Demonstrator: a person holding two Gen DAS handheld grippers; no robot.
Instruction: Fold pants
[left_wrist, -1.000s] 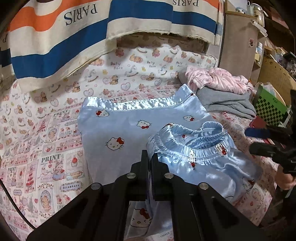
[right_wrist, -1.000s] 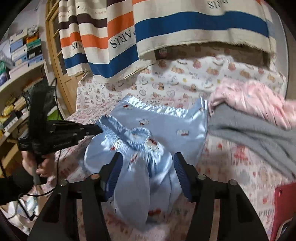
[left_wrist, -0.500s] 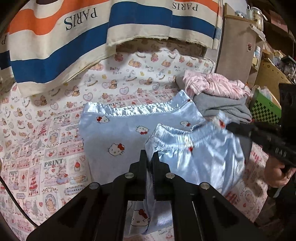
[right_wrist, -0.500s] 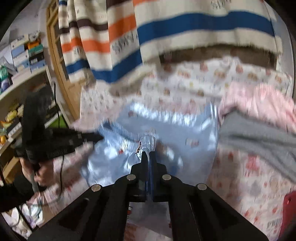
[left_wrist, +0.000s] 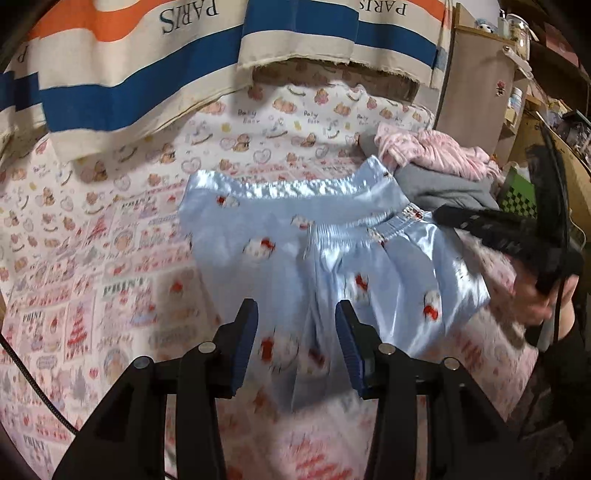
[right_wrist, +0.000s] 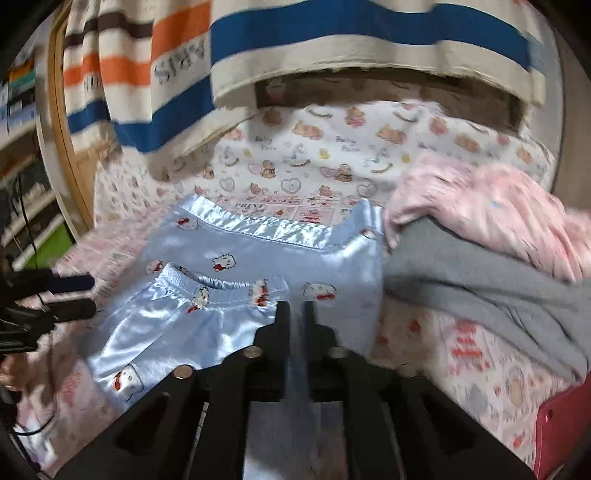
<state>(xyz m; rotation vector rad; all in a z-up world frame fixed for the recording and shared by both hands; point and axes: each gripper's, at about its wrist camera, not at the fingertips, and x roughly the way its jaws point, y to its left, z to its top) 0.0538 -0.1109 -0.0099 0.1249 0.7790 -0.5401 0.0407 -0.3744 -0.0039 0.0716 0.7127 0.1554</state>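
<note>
Pants (left_wrist: 388, 273): glossy satin cloth; grey garment (right_wrist: 480, 280): matt knit.

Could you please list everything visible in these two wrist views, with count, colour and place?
pants: one pair, light blue satin with a cat print, folded on the bed, elastic waistband on top.
pink garment: one, pink, crumpled at the right of the bed, on the grey one.
grey garment: one, grey, beside the pants to the right.
striped cloth: one, cream with blue and orange bands, lettered PARIS, hanging behind the bed.
bedsheet: one, white and pink print, under everything.
green checked box: one, far right, near the shelves.
left gripper: black with blue pads, open over the pants' near edge.
right gripper: black, shut on the pants' fabric.
</note>
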